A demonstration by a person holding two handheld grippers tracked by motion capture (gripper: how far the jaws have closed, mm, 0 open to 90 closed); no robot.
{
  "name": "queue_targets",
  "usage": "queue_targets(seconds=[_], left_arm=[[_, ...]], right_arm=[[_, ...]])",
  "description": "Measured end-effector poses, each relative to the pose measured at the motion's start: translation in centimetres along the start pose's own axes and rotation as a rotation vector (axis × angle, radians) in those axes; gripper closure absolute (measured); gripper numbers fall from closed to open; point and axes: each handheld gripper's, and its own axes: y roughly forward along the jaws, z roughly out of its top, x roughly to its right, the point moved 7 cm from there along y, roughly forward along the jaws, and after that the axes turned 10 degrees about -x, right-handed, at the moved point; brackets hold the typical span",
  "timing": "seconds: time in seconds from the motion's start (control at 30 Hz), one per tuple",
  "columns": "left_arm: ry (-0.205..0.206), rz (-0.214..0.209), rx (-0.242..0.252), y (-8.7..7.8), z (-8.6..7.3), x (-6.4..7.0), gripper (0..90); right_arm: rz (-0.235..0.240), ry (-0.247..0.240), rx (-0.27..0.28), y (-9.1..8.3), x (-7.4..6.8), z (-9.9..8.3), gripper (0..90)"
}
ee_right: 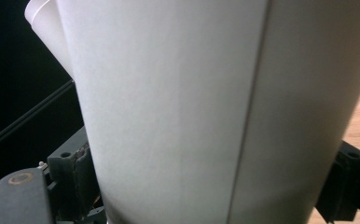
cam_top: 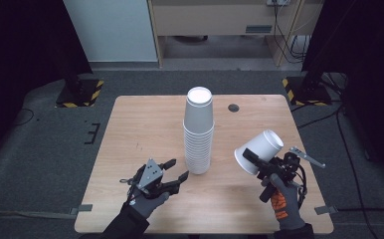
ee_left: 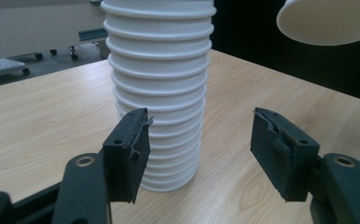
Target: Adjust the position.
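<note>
A tall stack of white paper cups [cam_top: 198, 130] stands upside down at the middle of the wooden table [cam_top: 140, 124]. My left gripper [cam_top: 174, 171] is open just left of the stack's base, apart from it. In the left gripper view the stack [ee_left: 159, 93] rises beyond the spread jaws of that gripper [ee_left: 201, 154]. My right gripper [cam_top: 252, 160] is shut on a single white cup [cam_top: 258, 151], held tilted above the table's right front. That cup [ee_right: 215, 107] sits close between the jaws in the right gripper view, and it is the cup [ee_left: 327, 21] at the top right of the left gripper view.
A small dark round hole [cam_top: 234, 107] marks the table's far side, right of the stack. Beyond the far corners stand bases with yellow-black stripes [cam_top: 80, 92] [cam_top: 304, 89]. Cables [cam_top: 346, 149] run over the grey floor on the right.
</note>
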Motion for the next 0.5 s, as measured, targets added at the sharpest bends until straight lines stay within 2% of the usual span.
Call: queue_targets(seconds=[0.5], left_arm=[[0.031,-0.026,0.015,1.6,1.2,1.9,38.3]], right_arm=[[0.008,0.032,0.004,0.3,0.1,-0.4,13.7]])
